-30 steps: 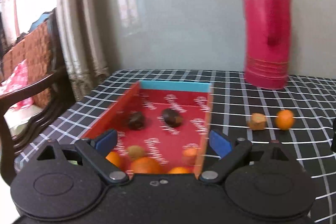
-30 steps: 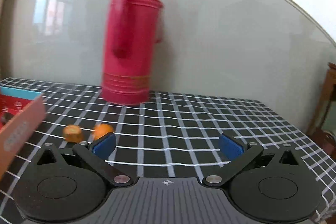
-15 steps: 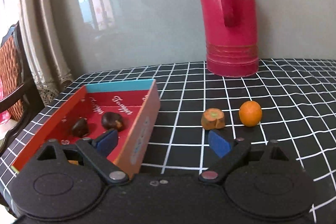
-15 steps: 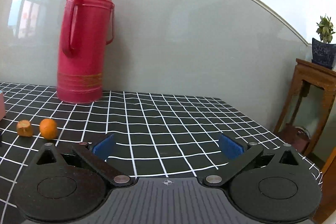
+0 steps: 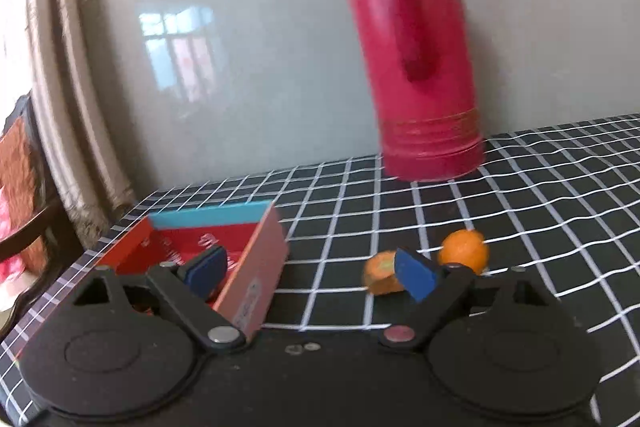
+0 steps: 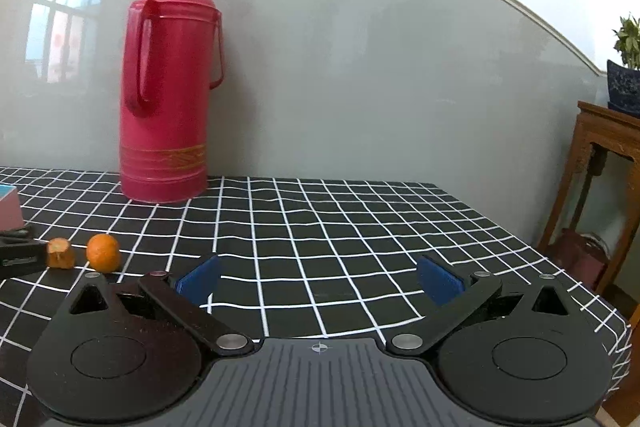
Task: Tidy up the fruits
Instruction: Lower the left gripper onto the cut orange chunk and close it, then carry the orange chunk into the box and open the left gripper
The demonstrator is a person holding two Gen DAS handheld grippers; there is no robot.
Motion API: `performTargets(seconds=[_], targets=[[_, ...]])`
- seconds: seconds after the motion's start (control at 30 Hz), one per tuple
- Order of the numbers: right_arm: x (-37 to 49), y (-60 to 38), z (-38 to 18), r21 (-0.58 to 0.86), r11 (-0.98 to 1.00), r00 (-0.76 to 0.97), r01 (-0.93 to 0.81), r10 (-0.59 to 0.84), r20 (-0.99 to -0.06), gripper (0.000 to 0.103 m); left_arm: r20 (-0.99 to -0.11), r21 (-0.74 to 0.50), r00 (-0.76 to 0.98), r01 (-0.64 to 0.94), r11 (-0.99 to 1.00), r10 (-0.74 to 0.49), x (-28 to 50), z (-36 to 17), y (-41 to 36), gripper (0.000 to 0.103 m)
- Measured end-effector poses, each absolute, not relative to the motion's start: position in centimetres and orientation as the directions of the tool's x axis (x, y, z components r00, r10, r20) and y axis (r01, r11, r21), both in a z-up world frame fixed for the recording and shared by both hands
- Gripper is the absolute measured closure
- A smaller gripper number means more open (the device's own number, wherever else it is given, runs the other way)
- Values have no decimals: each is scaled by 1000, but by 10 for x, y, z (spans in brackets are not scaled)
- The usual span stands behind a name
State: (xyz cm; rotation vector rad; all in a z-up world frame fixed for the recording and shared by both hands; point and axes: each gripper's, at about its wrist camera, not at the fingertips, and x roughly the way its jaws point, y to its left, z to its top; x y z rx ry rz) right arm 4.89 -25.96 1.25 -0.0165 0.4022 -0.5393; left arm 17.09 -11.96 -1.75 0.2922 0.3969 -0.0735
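A small orange [image 5: 464,255] and a brownish cut fruit piece [image 5: 380,271] lie side by side on the black checked tablecloth [image 5: 540,219]. A red cardboard box [image 5: 256,267] with a blue far wall stands to their left. My left gripper [image 5: 312,273] is open and empty; its right pad is just in front of the cut piece and its left pad is over the box. In the right wrist view the orange [image 6: 103,253] and the cut piece [image 6: 60,253] sit at far left. My right gripper [image 6: 318,281] is open and empty over bare cloth.
A tall red thermos [image 5: 416,59] stands at the back against the grey wall, also in the right wrist view [image 6: 168,107]. A wooden chair [image 5: 24,219] is off the table's left edge. A wooden stand [image 6: 604,187] with a potted plant is at the right.
My left gripper has swung right from over the box and come close to the cut piece and the orange. My right view has panned left, with the thermos nearer the centre.
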Motion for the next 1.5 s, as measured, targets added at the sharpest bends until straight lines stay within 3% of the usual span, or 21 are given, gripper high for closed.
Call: performTargets(seconds=[0.07,0.23,0.53,0.7,1.0,1.23,1.5], targets=[[50,-257,12,-122,867,789,484,-492,-369,0,-413,267,910,156,951,-34,175,-21,-124,38],[53,-252,9,-140,880,804,453,-472,-362,0,-501,214,864,188,958,-58,196,-32,-127,49],[55,-245,8,-151,900,826,409,-436,-357,0,-594,131,795,250,959,-126,231,-47,-132,52],[59,-242,9,-142,908,833,393,-418,-363,0,-627,53,756,280,958,-187,244,-51,-127,75],[63,-237,10,-129,919,841,374,-394,-371,0,-538,160,830,272,949,-147,220,-42,-130,76],[66,-229,11,-120,925,850,359,-378,-367,0,-412,225,909,172,959,-66,199,-15,-103,76],[75,-209,8,-98,948,864,304,-318,-391,0,-460,160,886,18,987,58,209,-1,-47,76]])
